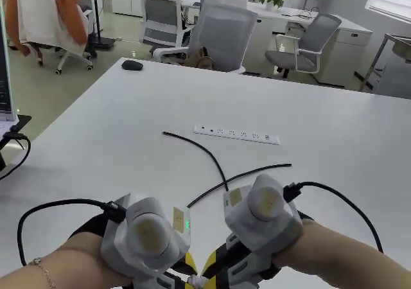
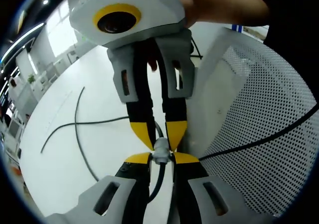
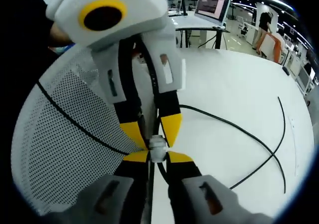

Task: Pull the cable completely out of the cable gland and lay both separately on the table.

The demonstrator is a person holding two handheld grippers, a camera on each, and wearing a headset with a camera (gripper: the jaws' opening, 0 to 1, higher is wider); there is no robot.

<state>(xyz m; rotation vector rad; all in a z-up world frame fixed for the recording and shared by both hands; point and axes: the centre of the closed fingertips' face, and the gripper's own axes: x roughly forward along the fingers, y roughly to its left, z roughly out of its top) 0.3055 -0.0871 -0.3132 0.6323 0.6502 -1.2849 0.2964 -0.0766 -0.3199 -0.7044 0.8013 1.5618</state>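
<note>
My left claw sits at the bottom middle of the left gripper view, tips pinched tight on the white cable gland, with the black cable trailing back between the jaws. My right claw reaches in from the top of that frame and squeezes the same gland, nose to nose.

Head view high, facing forward-down over flat white table, gripper views low and close, facing each other, sharing small white cable gland, crossed black cables.
</note>
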